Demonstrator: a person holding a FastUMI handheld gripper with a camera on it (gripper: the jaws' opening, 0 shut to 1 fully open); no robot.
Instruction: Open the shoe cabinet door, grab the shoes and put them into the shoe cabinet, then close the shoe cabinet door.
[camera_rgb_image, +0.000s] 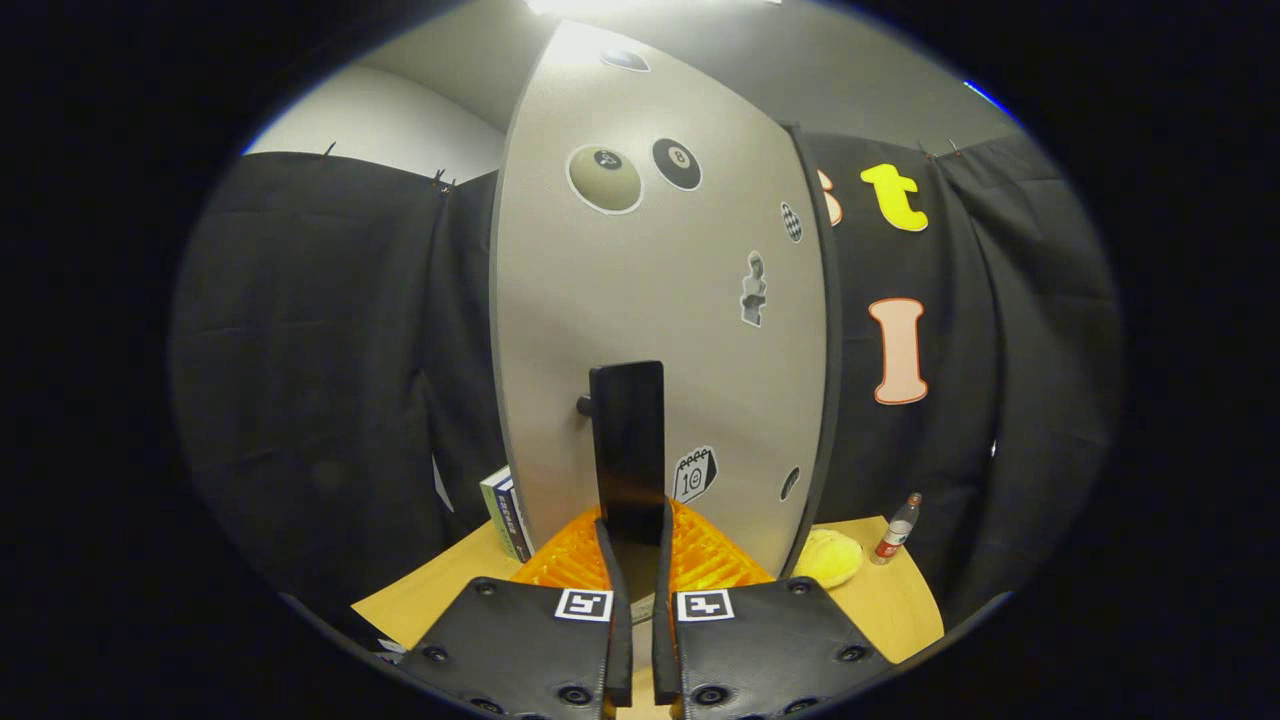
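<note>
Evidently, step in hand: door work on the shoe cabinet door (660, 300), either opening it or closing it; this one view does not settle which, and I see no shoes.
Gripper: the gripper (632, 560) has its fingers drawn narrow around the lower end of the dark upright door handle (628, 450), apparently pinching it; the grip looks firm, though true contact on both sides is my reading.
Door: pale panel with stickers, standing upright just ahead of the fingers, its dark edge to the right.
Table: wooden table (880, 600) below; an orange ridged item (710, 560) lies under the handle, a yellow round thing (830, 557) and a small bottle (898, 530) near its right edge, a box (505, 510) toward its left edge.
Pose: gripper level, pointing straight at the door.
Next move: probably a steady arc on the handle, following the hinge.
</note>
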